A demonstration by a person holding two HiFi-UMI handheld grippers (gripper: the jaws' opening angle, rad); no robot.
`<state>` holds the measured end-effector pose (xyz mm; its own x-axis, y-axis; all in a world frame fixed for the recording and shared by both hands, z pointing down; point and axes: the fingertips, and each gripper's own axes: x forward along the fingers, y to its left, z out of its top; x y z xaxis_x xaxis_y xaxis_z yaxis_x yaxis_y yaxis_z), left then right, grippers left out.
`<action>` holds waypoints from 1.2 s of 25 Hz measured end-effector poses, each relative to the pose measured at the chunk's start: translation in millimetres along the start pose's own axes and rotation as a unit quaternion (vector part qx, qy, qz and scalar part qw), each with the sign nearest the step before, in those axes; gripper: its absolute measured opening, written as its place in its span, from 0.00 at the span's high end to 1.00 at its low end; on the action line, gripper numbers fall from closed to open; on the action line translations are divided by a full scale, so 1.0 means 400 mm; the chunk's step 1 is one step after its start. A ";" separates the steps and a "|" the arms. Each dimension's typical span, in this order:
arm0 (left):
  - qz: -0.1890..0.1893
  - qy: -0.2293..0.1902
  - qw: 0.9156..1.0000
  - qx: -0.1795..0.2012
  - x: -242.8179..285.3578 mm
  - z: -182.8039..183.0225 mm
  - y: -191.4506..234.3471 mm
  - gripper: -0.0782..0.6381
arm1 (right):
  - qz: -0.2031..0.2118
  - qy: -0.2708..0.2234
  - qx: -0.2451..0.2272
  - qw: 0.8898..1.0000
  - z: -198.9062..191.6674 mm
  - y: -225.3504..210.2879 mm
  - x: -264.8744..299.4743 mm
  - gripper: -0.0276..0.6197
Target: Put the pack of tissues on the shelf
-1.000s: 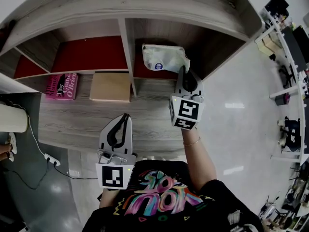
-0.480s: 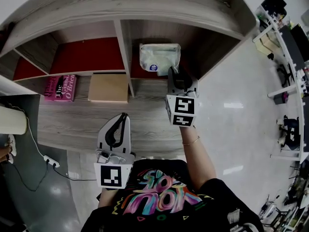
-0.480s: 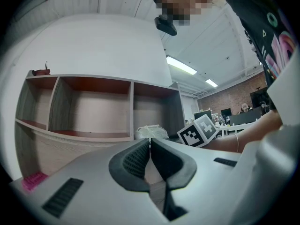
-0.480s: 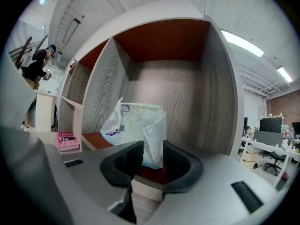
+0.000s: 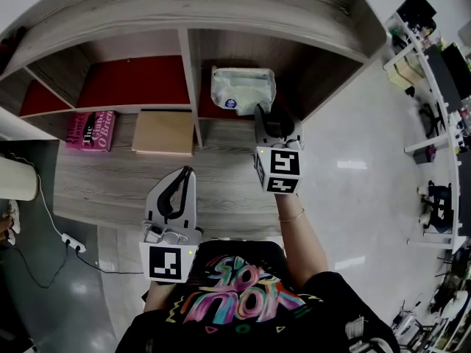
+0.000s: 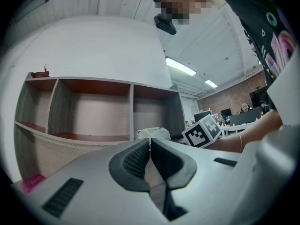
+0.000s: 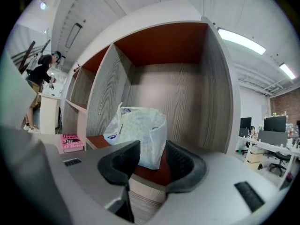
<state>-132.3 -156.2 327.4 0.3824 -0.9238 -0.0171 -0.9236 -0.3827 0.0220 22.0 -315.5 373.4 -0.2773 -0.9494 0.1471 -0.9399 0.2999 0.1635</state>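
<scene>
The pack of tissues [image 5: 241, 89], a white plastic-wrapped bundle with a blue mark, stands on the red floor of the shelf's [image 5: 193, 72] right compartment. My right gripper [image 5: 274, 113] is just in front of it. Its jaws have just been opening and now stand open. In the right gripper view the pack [image 7: 138, 135] rises just beyond the right gripper [image 7: 152, 156], its near corner dipping into the gap between the jaws, apart from both pads. My left gripper [image 5: 188, 170] hangs back over the lower wooden board, shut and empty. The left gripper view shows the left gripper [image 6: 150, 142] with its pads together and the pack [image 6: 152, 133] far ahead.
A pink book [image 5: 90, 129] and a flat tan box [image 5: 163, 131] lie on the lower board under the left compartment. The left compartment's red floor [image 5: 136, 81] is bare. A power strip with its cable [image 5: 70, 241] lies on the floor at left. Desks stand at far right.
The pack went from tilted in the right gripper's grip to standing on the compartment floor. The right jaws opened and let go of it. The left gripper kept still.
</scene>
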 end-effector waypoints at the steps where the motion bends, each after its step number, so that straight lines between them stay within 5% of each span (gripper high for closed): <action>1: 0.000 -0.001 1.000 0.000 0.000 0.001 0.000 0.85 | 0.000 -0.003 -0.001 1.000 0.004 -0.003 -0.003 0.69; 21: 0.001 -0.025 1.000 0.009 0.011 0.043 0.011 0.85 | 0.054 -0.065 -0.011 0.996 0.114 0.034 -0.103 0.65; 30: -0.010 -0.027 0.999 0.016 0.019 0.055 0.010 0.85 | 0.121 -0.151 -0.004 0.981 0.230 0.091 -0.235 0.80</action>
<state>-133.7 -164.6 305.2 0.3987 -0.9143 -0.0719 -0.9169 -0.3990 -0.0101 -4.3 -224.0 275.9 -0.5391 -0.8347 -0.1129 -0.8384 0.5190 0.1664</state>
